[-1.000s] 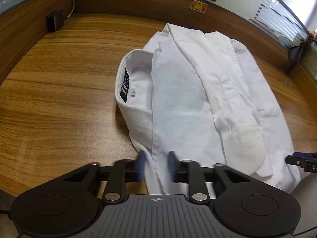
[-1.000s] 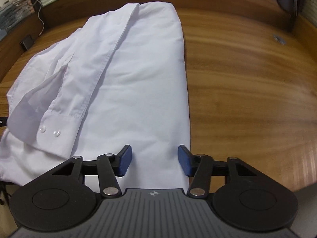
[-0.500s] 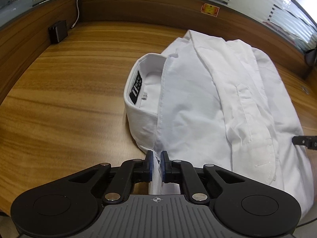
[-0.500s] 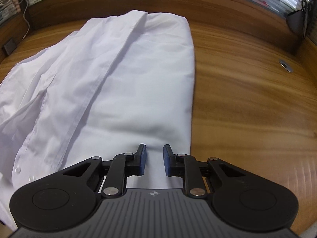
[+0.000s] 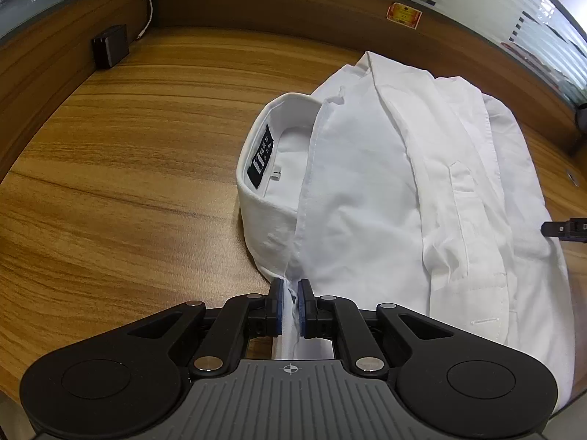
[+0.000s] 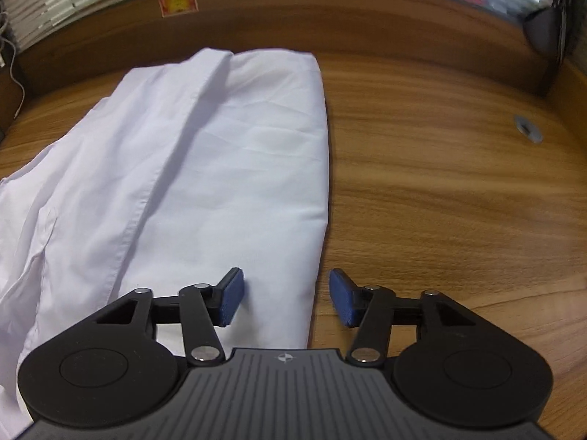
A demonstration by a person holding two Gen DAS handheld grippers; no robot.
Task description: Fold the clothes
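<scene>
My white shirt (image 5: 367, 198) lies on the bench (image 5: 128, 168), sides and sleeve folded in, still long. My left tongs (image 5: 290, 304) pinch its near edge; my right tongs (image 6: 286, 299) gape wide, holding nothing.

Wooden desk (image 5: 128, 168), wood-panelled wall (image 6: 330, 11), blinds (image 5: 532, 22).
</scene>
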